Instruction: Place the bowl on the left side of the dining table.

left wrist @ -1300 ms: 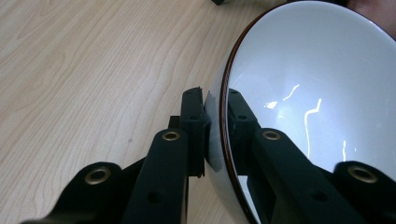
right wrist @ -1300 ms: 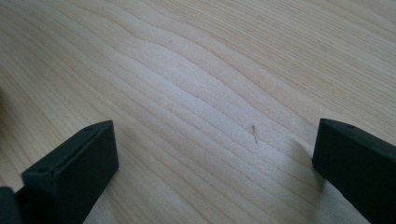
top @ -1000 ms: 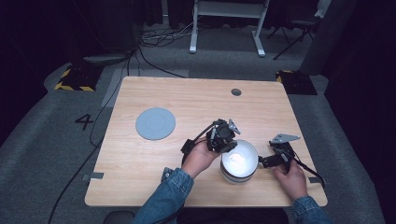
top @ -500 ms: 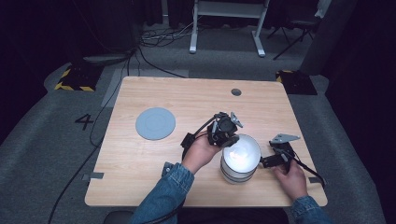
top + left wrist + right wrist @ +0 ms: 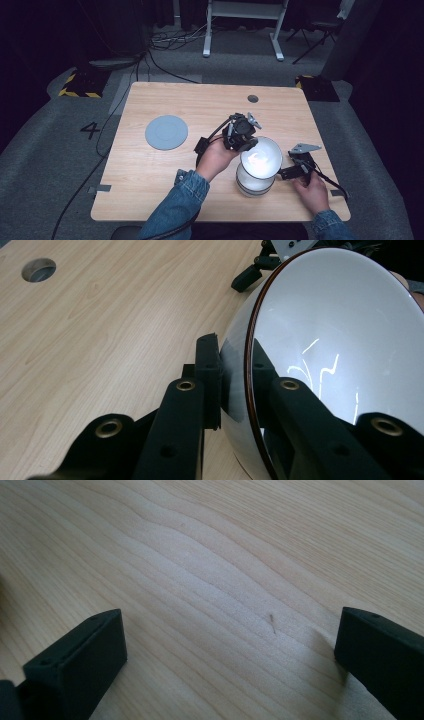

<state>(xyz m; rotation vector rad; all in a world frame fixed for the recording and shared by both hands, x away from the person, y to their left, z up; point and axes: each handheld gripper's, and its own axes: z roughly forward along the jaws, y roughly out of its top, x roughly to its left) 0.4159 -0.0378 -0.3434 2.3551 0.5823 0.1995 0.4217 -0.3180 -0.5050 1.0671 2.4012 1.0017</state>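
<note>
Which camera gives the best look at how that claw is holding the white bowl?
The left gripper view: its two black jaws pinch the white bowl at its brown rim, one inside, one outside. The high view shows the whole bowl atop a stack, with the left claw at its edge, but the grip is too small to read. The right gripper view looks at the table.

The bowl (image 5: 330, 340) looks like glazed ceramic, white and glossy, with a thin dark rim and bright reflections inside. The bench (image 5: 200, 107) is pale wood-grain laminate, smooth and matt. The left claw (image 5: 235, 385) has matt black plastic jaws with brass-coloured inserts. The grey disc (image 5: 166, 132) looks matt.
</note>
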